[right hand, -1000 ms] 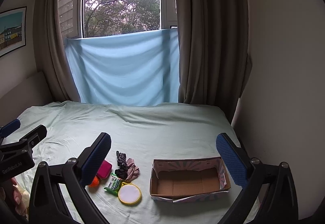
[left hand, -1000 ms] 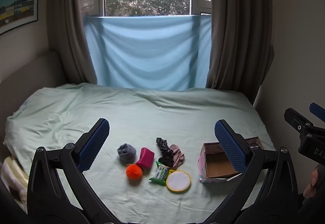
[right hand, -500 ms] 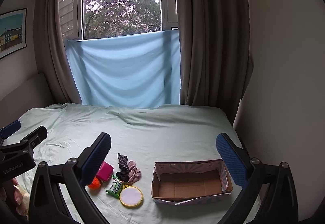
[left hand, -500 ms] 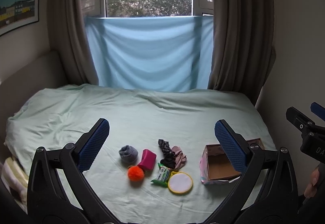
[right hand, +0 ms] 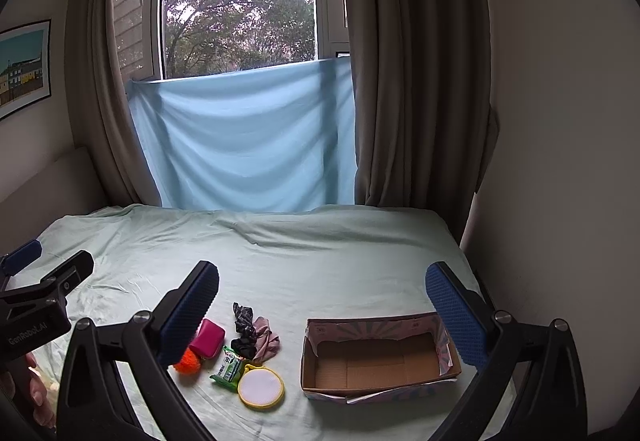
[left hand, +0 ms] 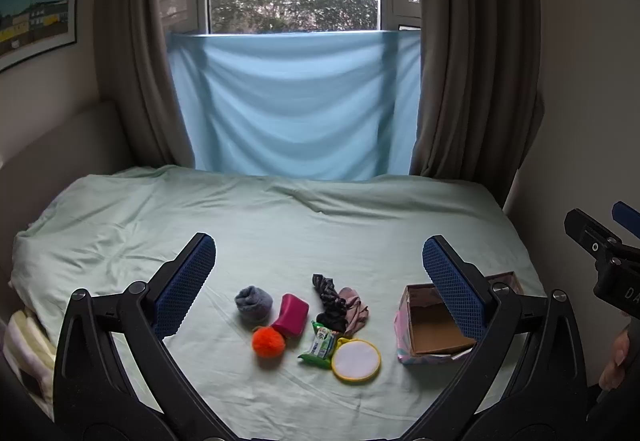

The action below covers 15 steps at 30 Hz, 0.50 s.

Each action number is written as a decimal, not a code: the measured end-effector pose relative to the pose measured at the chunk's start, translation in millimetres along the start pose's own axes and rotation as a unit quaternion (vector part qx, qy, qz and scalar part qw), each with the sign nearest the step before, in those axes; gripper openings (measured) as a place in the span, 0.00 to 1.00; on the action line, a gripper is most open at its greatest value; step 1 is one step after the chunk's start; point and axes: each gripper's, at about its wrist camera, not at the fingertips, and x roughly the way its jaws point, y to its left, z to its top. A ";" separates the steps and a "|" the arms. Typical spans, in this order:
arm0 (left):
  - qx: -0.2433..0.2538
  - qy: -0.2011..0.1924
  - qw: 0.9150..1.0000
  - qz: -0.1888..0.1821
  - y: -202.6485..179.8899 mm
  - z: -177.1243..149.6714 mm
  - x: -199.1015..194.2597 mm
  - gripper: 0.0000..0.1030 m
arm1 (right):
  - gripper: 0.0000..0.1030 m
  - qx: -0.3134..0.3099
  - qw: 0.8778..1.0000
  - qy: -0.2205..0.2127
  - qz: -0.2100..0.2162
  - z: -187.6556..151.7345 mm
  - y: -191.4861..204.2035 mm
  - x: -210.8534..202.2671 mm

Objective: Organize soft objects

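on the pale green bed sheet (left hand: pixel 320 233), seen from the left wrist view, a small cluster of soft things lies near the front edge: a rolled grey sock (left hand: pixel 253 304), a magenta pouch (left hand: pixel 291 319), an orange pompom (left hand: pixel 268 341), a dark patterned scrunchie (left hand: pixel 329 299) touching a crumpled pink cloth (left hand: pixel 354 309), a green tissue pack (left hand: pixel 321 345) and a yellow-rimmed round pad (left hand: pixel 356 361). just right of them sits an open cardboard box (left hand: pixel 430 337), partly hidden by one finger. the left claw (left hand: pixel 318 281) hangs above the cluster, spread wide and holding nothing. from the right wrist view, the right claw (right hand: pixel 322 305) is likewise wide open and empty, poised over the gap between the cluster and the box (right hand: pixel 376 361), whose inside looks bare. nothing seems sorted yet, so the step in hand is likely a first pick; it would go best by lowering onto one item at the cluster's edge, such as the pompom (right hand: pixel 187 361) or the round pad (right hand: pixel 261 388), pinching it alone without snagging the sheet, then carrying it over the box's low wall. the sheet is wrinkled and yielding, so pressing down hard may gather fabric. behind the bed a blue cloth (right hand: pixel 244 145) hangs across the lower window between brown curtains (right hand: pixel 416 81), and a framed picture (right hand: pixel 22 69) hangs on the left wall.
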 end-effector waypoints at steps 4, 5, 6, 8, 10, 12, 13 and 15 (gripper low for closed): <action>0.000 0.000 1.000 0.001 -0.5 0.3 0.8 1.00 | 1.00 0.002 1.000 -0.001 0.002 -0.3 -0.5 0.6; 0.000 0.000 1.000 0.001 -0.6 0.4 0.8 1.00 | 1.00 0.002 1.000 -0.001 0.002 -0.8 -0.4 0.4; 0.001 0.000 1.000 0.001 -0.7 0.4 0.8 1.00 | 1.00 0.002 1.000 0.000 0.001 -0.7 -0.2 0.5; 0.001 0.001 1.000 0.002 -0.8 0.4 1.3 1.00 | 1.00 0.002 1.000 0.001 0.001 -0.2 0.3 0.8; 0.002 0.002 1.000 0.002 -0.6 0.6 1.9 1.00 | 1.00 0.003 1.000 0.001 0.001 0.1 0.8 0.6; 0.001 0.003 1.000 0.002 -0.7 1.4 3.2 1.00 | 1.00 0.002 1.000 0.001 0.000 0.1 0.8 0.6; 0.002 0.003 1.000 0.002 -1.1 1.5 3.5 1.00 | 1.00 0.003 1.000 0.001 0.001 0.1 0.5 0.6; 0.002 0.003 1.000 0.002 -1.4 1.8 4.0 1.00 | 1.00 0.003 1.000 0.002 0.001 0.3 0.7 0.7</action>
